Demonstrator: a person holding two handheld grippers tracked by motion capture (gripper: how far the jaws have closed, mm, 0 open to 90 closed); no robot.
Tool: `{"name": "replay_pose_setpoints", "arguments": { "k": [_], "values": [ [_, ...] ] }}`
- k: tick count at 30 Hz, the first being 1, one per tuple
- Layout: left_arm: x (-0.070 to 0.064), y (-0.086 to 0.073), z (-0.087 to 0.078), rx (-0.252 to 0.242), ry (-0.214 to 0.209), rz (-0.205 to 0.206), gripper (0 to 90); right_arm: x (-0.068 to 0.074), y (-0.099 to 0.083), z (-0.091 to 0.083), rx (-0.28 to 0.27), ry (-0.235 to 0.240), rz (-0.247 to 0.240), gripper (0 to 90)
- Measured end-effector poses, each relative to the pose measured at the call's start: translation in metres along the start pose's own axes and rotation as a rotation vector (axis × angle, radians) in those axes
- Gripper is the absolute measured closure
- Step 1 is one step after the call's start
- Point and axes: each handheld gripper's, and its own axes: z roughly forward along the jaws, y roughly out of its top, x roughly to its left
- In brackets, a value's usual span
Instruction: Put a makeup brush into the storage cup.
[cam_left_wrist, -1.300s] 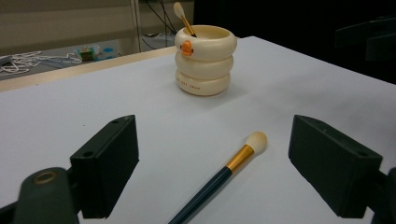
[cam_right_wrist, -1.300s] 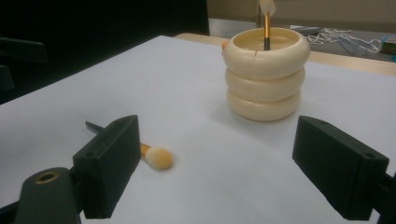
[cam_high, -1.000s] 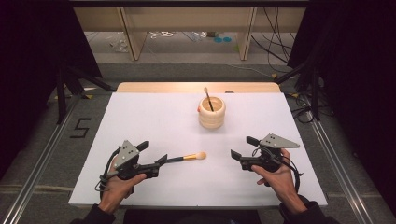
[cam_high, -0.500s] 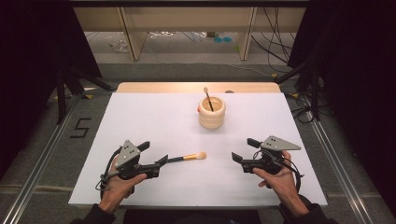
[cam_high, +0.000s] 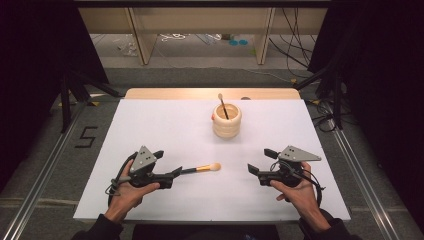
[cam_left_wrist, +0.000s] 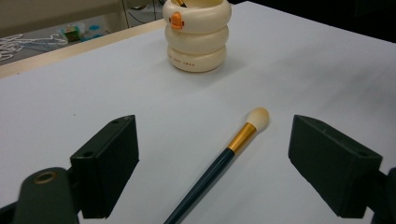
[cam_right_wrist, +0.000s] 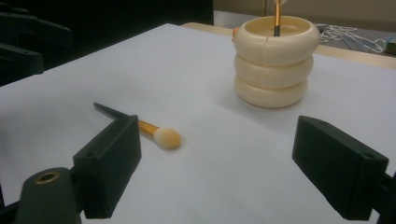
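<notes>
Brush (cam_high: 202, 168) lies flat between the left gripper's (cam_high: 176, 174) open fingers; right gripper (cam_high: 251, 170) open too.

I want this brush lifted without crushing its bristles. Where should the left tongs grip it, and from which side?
Grip the makeup brush on its dark handle, below the gold band. It lies flat between the open left tongs, handle toward them, so come along the handle from its tail end.

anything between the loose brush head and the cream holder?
No. From the brush tip to the holder it is bare white table, as the high view and left gripper view show.
</notes>
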Motion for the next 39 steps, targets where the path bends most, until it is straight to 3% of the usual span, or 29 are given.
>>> {"name": "replay_pose_setpoints", "arguments": {
  "k": [3,6,9,11,15,17,19,22,23,24,26,29,30,33,35,39],
  "values": [
    [-0.001,0.003,0.007,0.044,-0.031,0.026,16.0,0.000,-0.001,0.000,-0.016,0.004,0.004,16.2],
    [-0.003,0.008,0.017,0.097,-0.074,0.072,16.1,0.000,-0.001,-0.002,-0.010,0.004,0.002,16.2],
    [-0.004,0.012,0.026,0.172,-0.096,0.137,16.8,0.001,0.000,-0.001,-0.006,0.004,0.001,16.2],
    [-0.004,0.015,0.032,0.210,-0.113,0.159,17.3,0.002,0.000,-0.001,-0.008,0.003,0.000,16.3],
    [-0.001,0.019,0.044,0.277,-0.125,0.170,17.2,0.003,0.001,-0.001,0.001,-0.003,-0.008,16.4],
    [0.000,0.020,0.049,0.312,-0.124,0.177,18.6,0.002,0.000,0.002,-0.023,0.005,-0.016,16.4],
    [0.001,0.021,0.053,0.338,-0.131,0.188,18.7,0.004,0.000,0.002,-0.003,0.011,0.001,16.5],
    [0.003,0.022,0.059,0.385,-0.138,0.209,18.7,0.002,0.000,0.003,-0.017,0.004,-0.019,16.5],
    [0.004,0.022,0.062,0.401,-0.137,0.217,18.7,0.003,0.000,0.003,-0.007,0.014,-0.002,16.6],
    [0.004,0.022,0.064,0.414,-0.144,0.219,19.4,0.002,0.001,0.002,-0.008,-0.002,-0.029,16.6],
    [0.005,0.021,0.068,0.450,-0.154,0.229,20.1,0.002,0.001,0.002,-0.005,0.000,-0.031,16.7],
    [0.006,0.021,0.074,0.483,-0.160,0.244,20.4,0.003,0.001,0.001,0.012,0.000,-0.031,16.8],
    [0.006,0.022,0.075,0.492,-0.164,0.266,20.8,0.003,0.000,0.004,-0.022,0.014,-0.028,16.8],
    [0.006,0.023,0.078,0.508,-0.167,0.263,22.9,0.003,0.000,0.004,-0.021,0.015,-0.028,16.9],
    [0.006,0.023,0.081,0.520,-0.173,0.287,23.5,0.003,0.000,0.004,-0.017,0.018,-0.029,16.9],
    [0.005,0.024,0.084,0.544,-0.185,0.277,24.4,0.003,0.000,0.004,-0.015,0.019,-0.029,17.1]
  ]
}}
